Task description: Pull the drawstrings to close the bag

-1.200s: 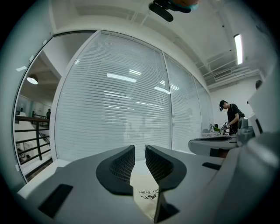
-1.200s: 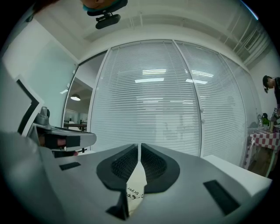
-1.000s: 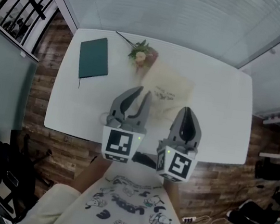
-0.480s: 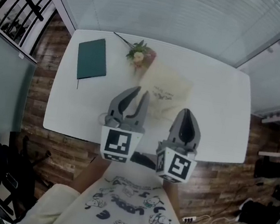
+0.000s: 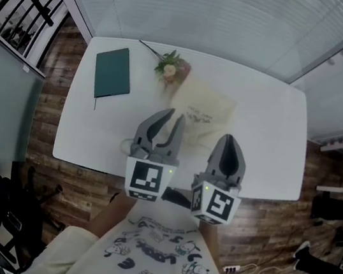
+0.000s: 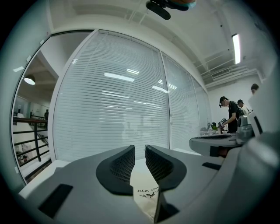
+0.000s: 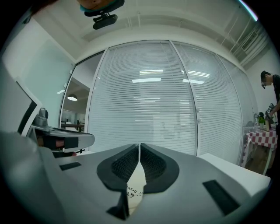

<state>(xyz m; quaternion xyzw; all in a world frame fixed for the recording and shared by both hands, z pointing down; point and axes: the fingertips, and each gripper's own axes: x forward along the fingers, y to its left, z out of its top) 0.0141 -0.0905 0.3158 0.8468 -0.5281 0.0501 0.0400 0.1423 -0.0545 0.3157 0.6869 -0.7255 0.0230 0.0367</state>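
Note:
The cream drawstring bag (image 5: pixel 203 109) lies flat on the white table (image 5: pixel 268 135), with dark print near its lower edge. Both grippers hover above the table's near edge, apart from the bag. My left gripper (image 5: pixel 169 117) is open, with a narrow gap between its jaws and nothing in it. My right gripper (image 5: pixel 228 139) is shut and empty. In the left gripper view the bag (image 6: pixel 146 188) shows below the jaws of the left gripper (image 6: pixel 140 151). The right gripper view shows the bag (image 7: pixel 134 183) under the right gripper (image 7: pixel 139 148). I cannot make out the drawstrings.
A dark green notebook (image 5: pixel 112 72) lies at the table's left. A small bunch of flowers (image 5: pixel 171 67) rests at the far edge, touching the bag's top corner. Slatted blinds stand behind the table. A person (image 6: pixel 228 114) stands at another table off to the right.

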